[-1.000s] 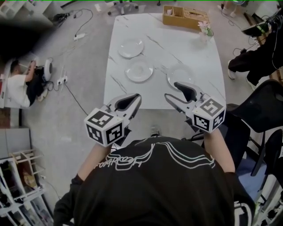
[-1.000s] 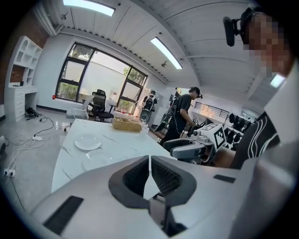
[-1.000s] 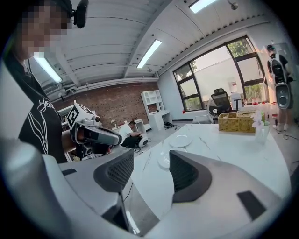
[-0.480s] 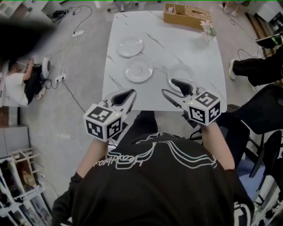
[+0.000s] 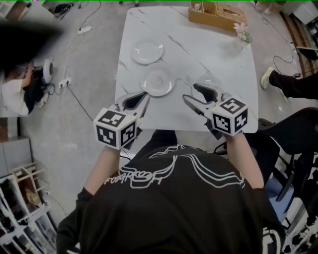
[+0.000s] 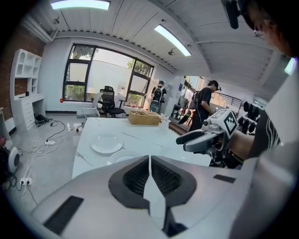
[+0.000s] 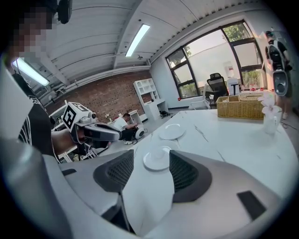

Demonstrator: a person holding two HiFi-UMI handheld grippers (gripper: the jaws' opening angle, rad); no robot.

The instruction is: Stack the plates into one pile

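Briefly: three plates lay apart on the white marble-look table (image 5: 223, 54), none stacked yet.

Left gripper (image 5: 136, 100): fingers (image 6: 135, 179) were pressed together with only a hairline slit between the pads and nothing in them. It hung over the table's near edge. The middle plate (image 5: 157, 82) sat just ahead of its fingertips and slightly to their right, untouched. The far plate (image 5: 147, 52) lay well beyond, further ahead of the same tips.

Right gripper (image 5: 191, 93): fingers (image 7: 191, 175) were spread wide, nothing gripped. In the right gripper view the middle plate showed through the gap, but it lay on the table ahead of the tips, clear of both pads. The third plate (image 5: 208, 79) lay directly under and just past these fingers in the head view. It was mostly covered by them and pale against the tabletop, so I could not tell whether a finger touched its rim; probably not.

Far beyond both sets of fingertips, at the table's far edge, stood a wicker basket (image 5: 218, 11) and, toward the right side, a small vase (image 5: 242, 33) with flowers.
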